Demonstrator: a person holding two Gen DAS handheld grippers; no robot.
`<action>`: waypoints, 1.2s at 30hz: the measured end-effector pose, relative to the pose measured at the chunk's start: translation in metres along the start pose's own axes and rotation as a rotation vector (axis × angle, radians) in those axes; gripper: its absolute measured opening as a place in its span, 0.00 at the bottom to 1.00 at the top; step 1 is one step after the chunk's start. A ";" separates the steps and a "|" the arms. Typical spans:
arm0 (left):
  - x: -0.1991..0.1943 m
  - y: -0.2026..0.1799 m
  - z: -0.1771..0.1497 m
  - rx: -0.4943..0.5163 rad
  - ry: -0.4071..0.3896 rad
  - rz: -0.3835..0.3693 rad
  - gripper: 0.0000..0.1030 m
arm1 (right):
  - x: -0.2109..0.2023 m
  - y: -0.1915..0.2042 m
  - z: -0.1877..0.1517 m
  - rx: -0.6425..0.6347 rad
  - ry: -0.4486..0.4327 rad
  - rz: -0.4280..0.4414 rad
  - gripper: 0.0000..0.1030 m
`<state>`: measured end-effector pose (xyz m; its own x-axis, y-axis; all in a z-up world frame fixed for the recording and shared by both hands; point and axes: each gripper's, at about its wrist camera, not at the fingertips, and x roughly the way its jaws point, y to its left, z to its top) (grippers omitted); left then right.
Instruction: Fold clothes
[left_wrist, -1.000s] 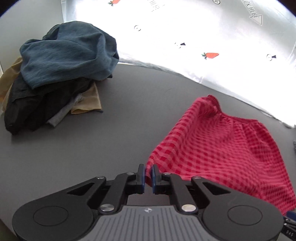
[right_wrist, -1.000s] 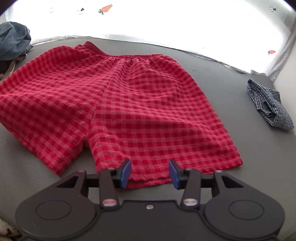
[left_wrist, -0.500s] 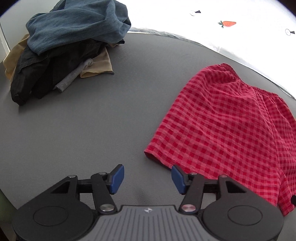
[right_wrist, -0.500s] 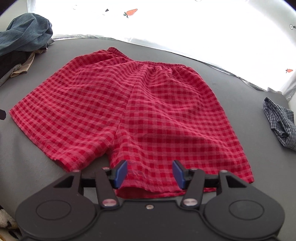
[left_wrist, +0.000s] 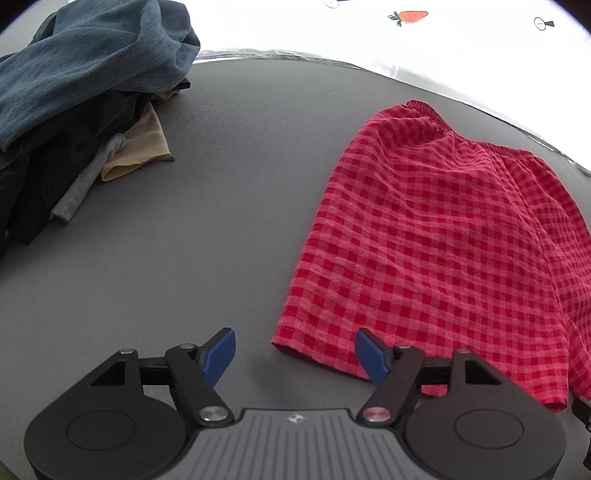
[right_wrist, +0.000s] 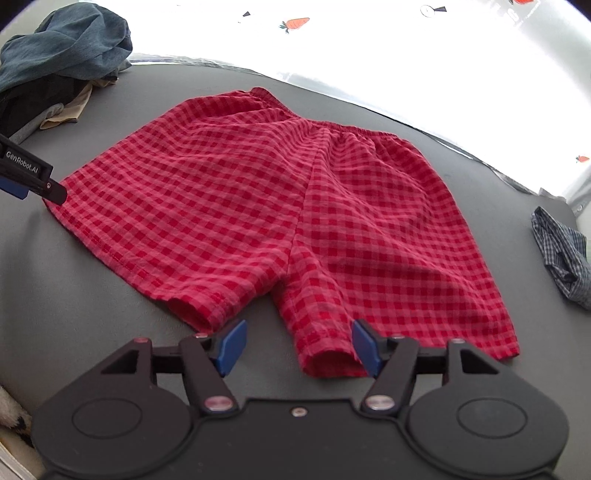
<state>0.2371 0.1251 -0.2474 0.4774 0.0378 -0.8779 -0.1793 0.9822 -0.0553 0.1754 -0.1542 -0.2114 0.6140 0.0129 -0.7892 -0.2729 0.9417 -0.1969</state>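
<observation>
Red checked shorts (right_wrist: 295, 218) lie flat on the grey bench (left_wrist: 221, 221): thin, limp cloth, best pinched at the leg hems. Both grippers, left (left_wrist: 294, 354) and right (right_wrist: 297, 345), are opening their fingers, empty.

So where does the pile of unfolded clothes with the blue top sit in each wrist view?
Left wrist: pile of clothes fills the upper left, large and close.
Right wrist: the same pile sits small in the top left corner.
Shared landmark: red checked shorts, spread flat to the right of the pile in both views.
</observation>
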 end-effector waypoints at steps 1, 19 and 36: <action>0.004 0.000 0.002 0.011 0.010 -0.012 0.69 | 0.000 0.000 -0.001 0.019 0.010 -0.008 0.63; -0.046 -0.089 0.056 0.288 -0.130 -0.278 0.03 | -0.013 -0.025 -0.021 0.182 0.028 -0.133 0.63; -0.028 -0.145 0.022 0.334 0.044 -0.464 0.69 | -0.019 -0.058 -0.025 0.194 0.002 -0.152 0.63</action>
<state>0.2688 -0.0139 -0.2047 0.4042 -0.4121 -0.8166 0.3252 0.8992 -0.2927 0.1614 -0.2174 -0.1995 0.6358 -0.1339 -0.7601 -0.0299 0.9798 -0.1976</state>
